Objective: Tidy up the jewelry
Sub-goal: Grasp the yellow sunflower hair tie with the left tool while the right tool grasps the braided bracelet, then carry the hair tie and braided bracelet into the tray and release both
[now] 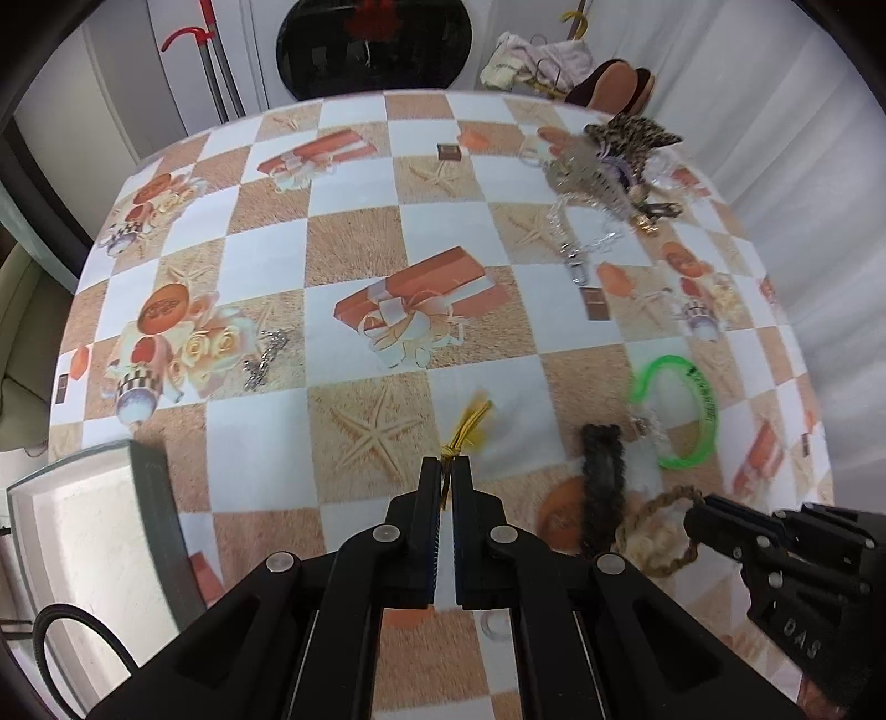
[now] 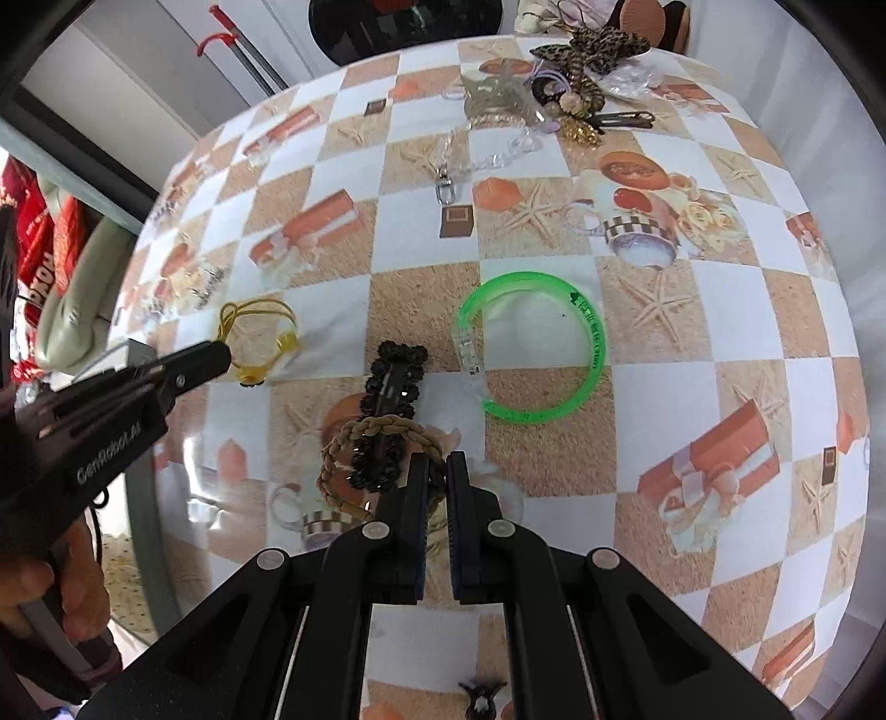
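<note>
The worktop [image 1: 354, 232] wears a checkered cloth printed with starfish, gift boxes and cups, and an open box [image 1: 83, 531] with a pale lining sits at its near left edge. Behind it stand white walls, a round black panel [image 1: 374, 47] and a red-handled pole [image 1: 207, 61].

The left tool [image 1: 447, 471] has its fingers pressed together on the knotted end of a yellow elastic cord [image 2: 257, 338], whose loops hang free above the cloth. The right tool [image 2: 437, 471] is nearly closed, with only a narrow slit between the fingers, and it grips the rim of a braided tan bracelet [image 2: 376, 432] that lies across a black beaded hair clip [image 2: 390, 387].

Just beyond lies a green plastic bangle [image 2: 587, 332] (open-ended, with a clear clasp). A small silver chain [image 1: 266, 357] rests well to the left, and a heap of other accessories [image 2: 581, 72] crowds the far right corner.
</note>
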Demonstrator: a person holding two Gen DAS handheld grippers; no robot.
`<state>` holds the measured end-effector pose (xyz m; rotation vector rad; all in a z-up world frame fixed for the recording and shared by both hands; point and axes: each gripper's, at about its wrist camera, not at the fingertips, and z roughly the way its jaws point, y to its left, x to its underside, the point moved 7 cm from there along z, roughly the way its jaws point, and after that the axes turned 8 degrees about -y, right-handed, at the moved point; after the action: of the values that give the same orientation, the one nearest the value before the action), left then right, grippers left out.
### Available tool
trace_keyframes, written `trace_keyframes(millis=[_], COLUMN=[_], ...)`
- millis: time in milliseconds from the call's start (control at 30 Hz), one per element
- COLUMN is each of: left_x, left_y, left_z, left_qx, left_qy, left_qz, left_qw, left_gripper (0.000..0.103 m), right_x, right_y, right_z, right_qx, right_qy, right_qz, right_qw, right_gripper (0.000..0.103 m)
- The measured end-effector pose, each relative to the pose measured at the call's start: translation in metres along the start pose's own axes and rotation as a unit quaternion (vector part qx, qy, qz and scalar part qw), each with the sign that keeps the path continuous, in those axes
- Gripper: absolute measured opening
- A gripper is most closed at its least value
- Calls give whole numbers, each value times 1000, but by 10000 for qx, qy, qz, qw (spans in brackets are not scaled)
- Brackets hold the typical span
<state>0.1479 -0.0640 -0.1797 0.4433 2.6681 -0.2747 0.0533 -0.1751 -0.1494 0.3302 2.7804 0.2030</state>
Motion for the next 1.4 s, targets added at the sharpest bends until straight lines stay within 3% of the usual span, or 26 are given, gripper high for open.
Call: trace_keyframes(millis=[300,767,1000,1400], left_x=[15,49,67,107], left_y=[6,18,40,111], left_z=[-45,-118,-151,-207], left_qx=[136,222,139,-304], left_qy=[-140,-351,-484,-717], left_qz=[-127,-454,-735,-1483], left_qw=[9997,9981,9960,9859], left_gripper=[8,8,8,8], right_x=[6,22,26,34], right_y=[-11,17,50,153], right_z=[-39,-79,-94,-98], right_qx=[-107,-266,-450,-959], right_qy=[-71,-113,-107,23], right_qz=[66,-48,-311,-1197], right_qw=[9999,9996,9984,9882], right_gripper=[6,6,6,6])
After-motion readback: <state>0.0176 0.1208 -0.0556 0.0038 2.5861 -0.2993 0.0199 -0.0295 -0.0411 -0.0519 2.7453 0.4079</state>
